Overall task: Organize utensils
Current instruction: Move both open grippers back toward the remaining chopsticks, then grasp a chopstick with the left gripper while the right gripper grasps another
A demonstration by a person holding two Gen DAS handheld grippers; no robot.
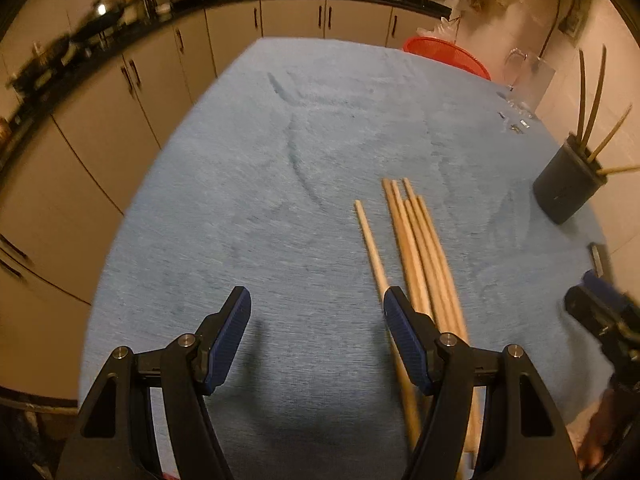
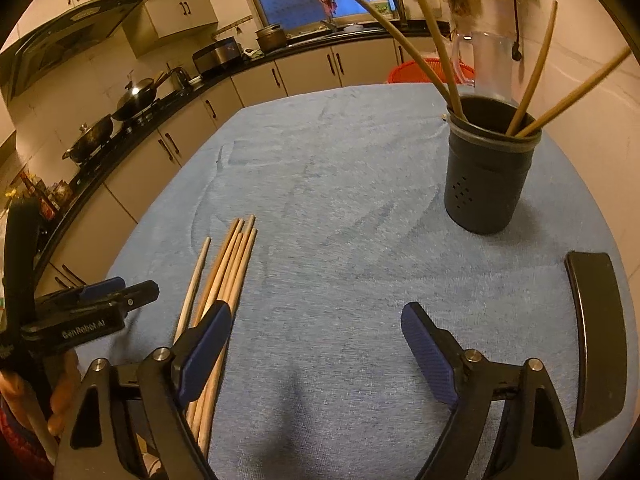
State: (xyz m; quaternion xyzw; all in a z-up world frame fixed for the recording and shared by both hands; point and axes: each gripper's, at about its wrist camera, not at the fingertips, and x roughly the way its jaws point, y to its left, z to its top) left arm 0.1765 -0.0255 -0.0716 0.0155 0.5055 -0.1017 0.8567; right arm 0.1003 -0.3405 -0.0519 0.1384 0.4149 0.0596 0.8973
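Observation:
Several light wooden chopsticks (image 1: 420, 240) (image 2: 230, 264) lie side by side on the blue cloth, one a little apart on the left. A dark round holder (image 1: 568, 188) (image 2: 486, 176) stands upright at the right with several darker chopsticks leaning out of it. My left gripper (image 1: 316, 312) hovers open over bare cloth, its right finger above the chopsticks' near ends. My right gripper (image 2: 316, 320) is open too, nothing between its pads, with its left finger over the bundle. The left gripper's body (image 2: 80, 312) shows at the right wrist view's left edge.
A black curved flat object (image 2: 596, 340) lies on the cloth at the right edge. A red basket (image 1: 448, 54) and a clear jug (image 2: 488, 64) sit beyond the table's far right corner. Kitchen cabinets and a counter with pans run along the left and back.

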